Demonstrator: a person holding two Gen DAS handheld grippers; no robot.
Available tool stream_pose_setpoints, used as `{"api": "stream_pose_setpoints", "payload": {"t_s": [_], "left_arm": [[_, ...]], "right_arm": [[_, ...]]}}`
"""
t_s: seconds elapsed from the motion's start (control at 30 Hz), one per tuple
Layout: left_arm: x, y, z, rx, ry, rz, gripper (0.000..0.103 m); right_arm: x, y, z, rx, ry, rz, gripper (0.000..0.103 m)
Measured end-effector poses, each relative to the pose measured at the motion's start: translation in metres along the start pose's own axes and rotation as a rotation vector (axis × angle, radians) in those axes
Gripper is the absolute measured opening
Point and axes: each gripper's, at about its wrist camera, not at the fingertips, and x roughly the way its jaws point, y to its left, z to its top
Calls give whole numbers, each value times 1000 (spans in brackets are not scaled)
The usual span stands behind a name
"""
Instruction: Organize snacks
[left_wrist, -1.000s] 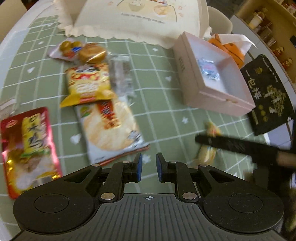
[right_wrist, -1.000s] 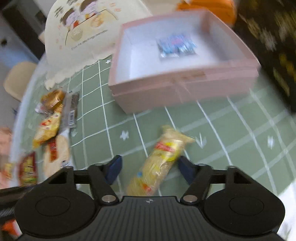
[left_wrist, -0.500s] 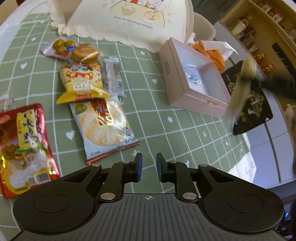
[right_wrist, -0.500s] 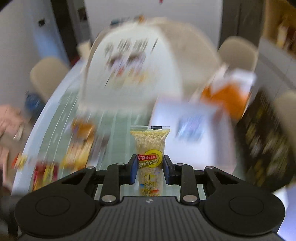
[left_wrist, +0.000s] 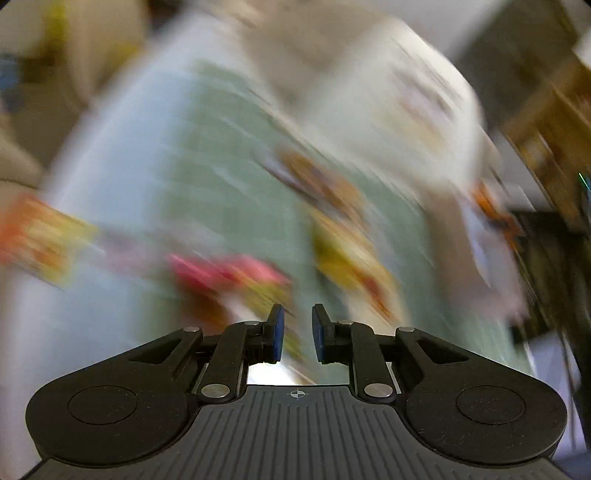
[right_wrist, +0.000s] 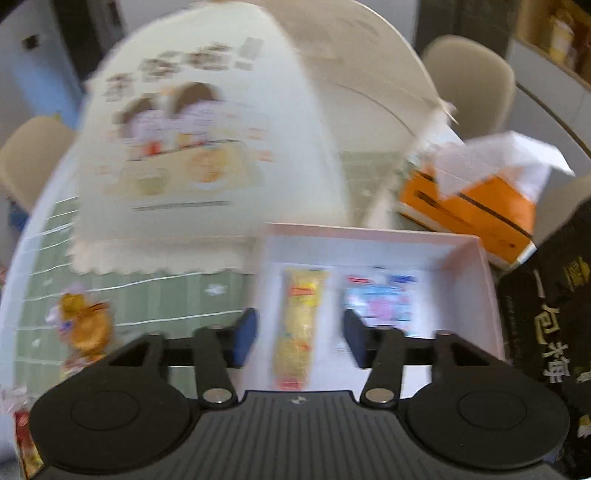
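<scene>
In the right wrist view my right gripper (right_wrist: 299, 336) is open above the pink box (right_wrist: 480, 258). A long yellow snack packet (right_wrist: 301, 317) lies inside the box between the spread fingers, free of them, beside a blue and pink packet (right_wrist: 380, 299). The left wrist view is heavily blurred. My left gripper (left_wrist: 297, 332) is nearly shut with a narrow gap and holds nothing. Smeared snack packets, a yellow one (left_wrist: 347, 258) and a red one (left_wrist: 229, 273), lie on the green tablecloth (left_wrist: 229, 177) ahead of it.
A large cream mesh food cover (right_wrist: 207, 147) stands behind the box. An orange tissue box (right_wrist: 469, 206) and a black bag (right_wrist: 546, 332) sit to the right. A wrapped orange snack (right_wrist: 85, 325) lies on the cloth at the left. Chairs stand around the table.
My right gripper has opened and let the yellow packet drop into the pink box. My left gripper is swinging fast, so its view has gone blurred.
</scene>
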Motion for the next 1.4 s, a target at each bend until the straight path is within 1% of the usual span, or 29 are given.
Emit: {"api": "stream_pose_setpoints", "payload": {"t_s": [0.03,0.1,0.13,0.17,0.23,0.3,0.4,0.5,0.57,0.63,0.73,0.77,0.8,0.87,0.93,0.97,1.03,1.07,1.1,1.13,1.17,1.2,1.23,1.27,1.3,1.33,1.37,1.4], "left_arm": [[-6,21,11,-39,-44,54,19],[-17,65,30,-133,-122,167,19],[-21,82,36,-183,-147,200,19],[-24,101,41,-244,-167,222,19],[-23,132,48,-338,-169,235,20],[-14,151,50,-386,-150,222,20],[2,161,49,-384,-104,223,20],[9,160,48,-310,-96,203,21],[10,156,48,-246,-69,165,21],[10,153,46,-191,-51,138,21],[12,148,42,-142,1,63,21],[14,147,41,-134,14,43,21],[13,144,37,-128,21,30,21],[11,138,31,-128,36,6,21],[8,130,24,-131,32,-21,21],[7,124,20,-131,32,-45,21],[7,114,12,-130,39,-83,21],[8,108,9,-126,49,-101,21],[8,101,4,-121,55,-122,21],[4,96,0,-119,44,-131,21],[-3,92,-3,-123,17,-119,21],[-12,90,-6,-131,-16,-81,21],[-21,89,-9,-147,-51,-12,21],[-29,90,-12,-169,-79,75,21],[-33,92,-15,-193,-95,141,21],[-36,94,-18,-217,-103,186,21],[-37,98,-21,-240,-100,198,21],[-34,100,-23,-251,-85,189,21]], "right_arm": [[-8,15,-6,-40,-22,11,59],[-22,46,-18,-103,-51,47,68],[-27,64,-27,-130,-55,77,70],[-31,78,-33,-150,-53,106,70],[-31,112,-49,-193,-25,179,70],[-27,150,-62,-255,16,253,70],[-17,211,-75,-357,61,348,70],[-5,275,-87,-500,78,419,70],[4,313,-97,-614,81,447,70],[16,346,-106,-749,76,447,70],[29,381,-125,-941,45,395,70],[31,386,-129,-977,37,392,71],[31,388,-129,-984,28,414,72],[31,386,-127,-972,109,450,69],[24,378,-130,-971,132,441,55],[19,371,-132,-982,137,435,45],[8,356,-134,-981,159,428,32],[4,349,-134,-968,181,426,21],[3,345,-135,-955,197,413,20],[1,336,-135,-941,205,390,20],[0,327,-136,-925,202,364,20],[-2,318,-136,-906,196,345,20],[-5,311,-135,-883,184,334,20],[-8,304,-134,-854,172,340,21],[-11,299,-132,-832,159,357,28],[-15,296,-130,-814,143,378,36],[-20,296,-129,-813,122,398,57],[-22,301,-129,-819,96,414,72]]}}
